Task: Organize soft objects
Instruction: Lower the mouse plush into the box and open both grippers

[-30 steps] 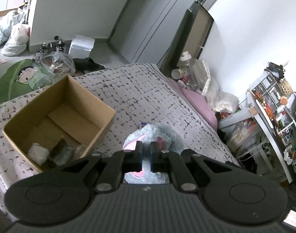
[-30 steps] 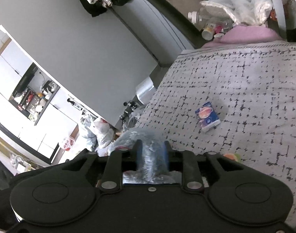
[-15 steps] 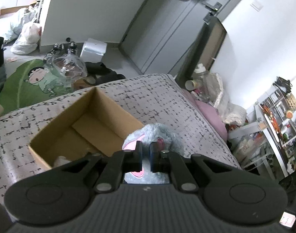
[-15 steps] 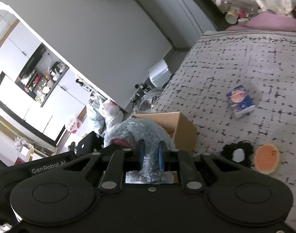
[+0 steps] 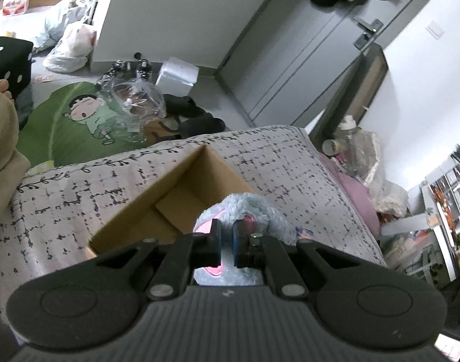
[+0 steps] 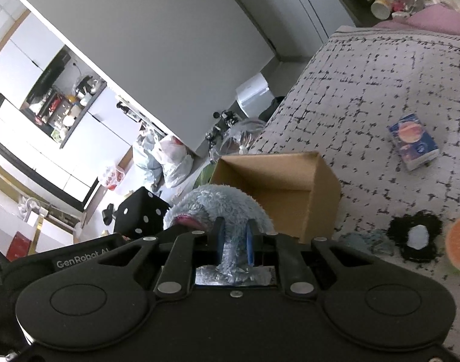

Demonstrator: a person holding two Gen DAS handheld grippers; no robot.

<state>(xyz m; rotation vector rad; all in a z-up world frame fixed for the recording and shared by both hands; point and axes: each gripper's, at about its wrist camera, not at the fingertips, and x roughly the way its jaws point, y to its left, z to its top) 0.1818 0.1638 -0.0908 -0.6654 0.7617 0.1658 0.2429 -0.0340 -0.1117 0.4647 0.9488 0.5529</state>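
The left gripper (image 5: 226, 241) is built of matte black plastic. A ribbed grey panel with a tiny pale mark is seen behind its fingers, flanked by two rounded housings, each embossed with a large shallow disc. Angular black links run forward to the fingers, fastened by round silver screws. Blue pads line the inner faces of the fingers (image 5: 213, 242). A beige sleeve (image 5: 2, 138) is seen far to its left.

The right gripper (image 6: 233, 242) is shaped alike, but with a smooth black panel. White "GenRobot" lettering is printed on a black casing to its left. Blue pads are fitted there too.
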